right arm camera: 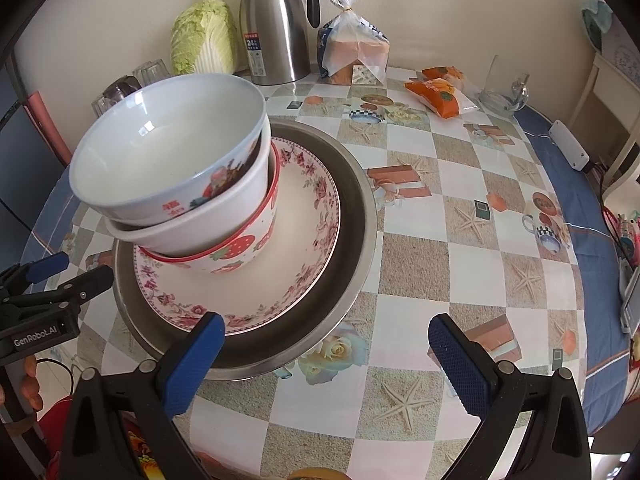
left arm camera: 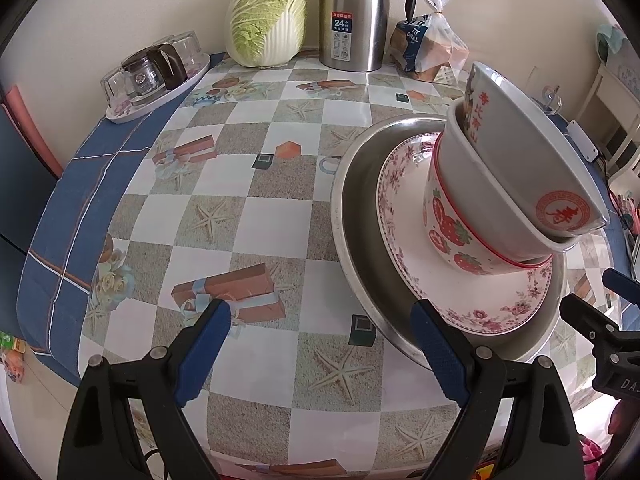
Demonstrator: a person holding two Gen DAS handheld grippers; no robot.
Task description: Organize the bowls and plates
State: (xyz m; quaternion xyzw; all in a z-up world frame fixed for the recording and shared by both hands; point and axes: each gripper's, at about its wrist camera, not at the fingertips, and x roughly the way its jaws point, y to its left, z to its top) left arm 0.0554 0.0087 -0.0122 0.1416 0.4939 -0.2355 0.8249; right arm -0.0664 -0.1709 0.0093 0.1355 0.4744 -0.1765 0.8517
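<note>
My left gripper (left arm camera: 320, 348) hangs nearest me with its blue-padded jaws spread wide and nothing between them. My right gripper (right arm camera: 328, 360) is spread the same way and just as empty. Between the two sits the wide stainless-steel basin (left arm camera: 356, 216) on the checked starfish tablecloth (left arm camera: 248, 216); it lies to the right of my left gripper and to the left of my right one, about equally near both. One blue pad of each gripper overlaps the basin's near rim in its own view; whether they touch it I cannot tell. Inside the basin lies the white plate with a pink floral rim (right arm camera: 304, 264). On it stands the strawberry-printed bowl (right arm camera: 240, 252), then a plain white bowl (right arm camera: 192, 232), then the big white bowl with red characters (right arm camera: 168, 152). That stack leans toward my left side, so I judge the topmost bowl is the one to lift, grasped across its tilted rim.
</note>
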